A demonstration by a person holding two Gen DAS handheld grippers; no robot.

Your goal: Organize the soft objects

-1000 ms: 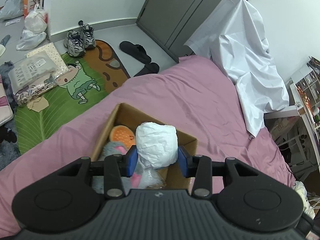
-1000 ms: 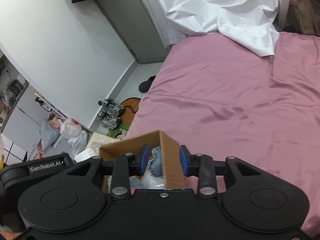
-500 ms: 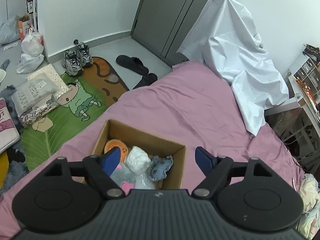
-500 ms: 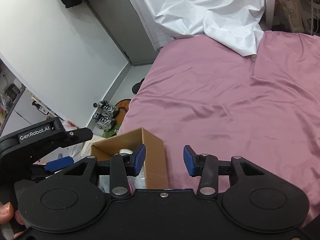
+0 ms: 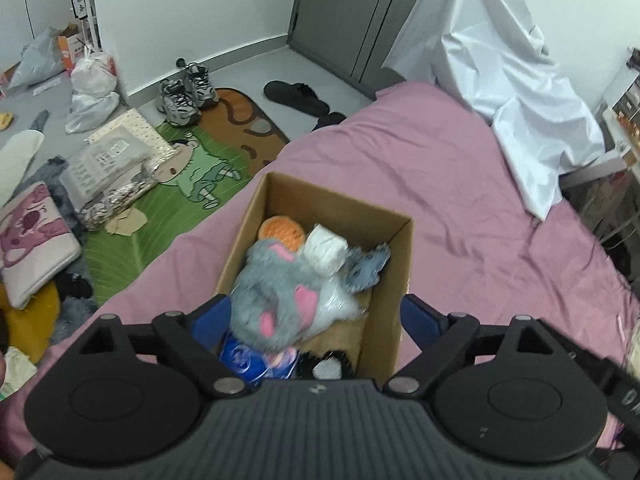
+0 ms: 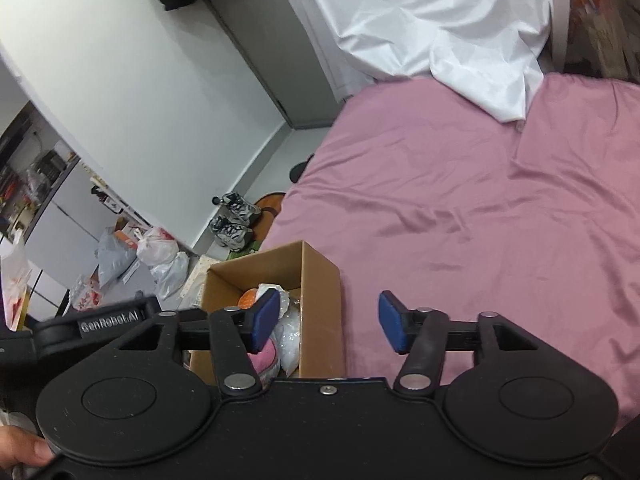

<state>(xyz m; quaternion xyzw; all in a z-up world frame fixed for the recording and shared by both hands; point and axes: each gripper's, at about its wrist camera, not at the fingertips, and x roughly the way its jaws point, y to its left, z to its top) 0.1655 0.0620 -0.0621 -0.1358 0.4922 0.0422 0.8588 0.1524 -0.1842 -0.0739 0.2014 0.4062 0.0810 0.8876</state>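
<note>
Both the left tongs (image 5: 316, 316) and right tongs (image 6: 326, 322) are seen spread wide, nothing gripped. The soft toys (image 5: 280, 292) are contained in the cardboard box (image 5: 394, 280) on the bed (image 5: 460, 208).

Home bedroom: pink-sheeted bed (image 5: 420, 184), sneakers (image 5: 186, 94) on floor, cartoon rug (image 5: 192, 176), wardrobe doors (image 5: 340, 12).

Matt cardboard box (image 5: 390, 280); fuzzy grey plush toy (image 5: 276, 292); smooth satiny pink bedsheet (image 6: 480, 200)
</note>
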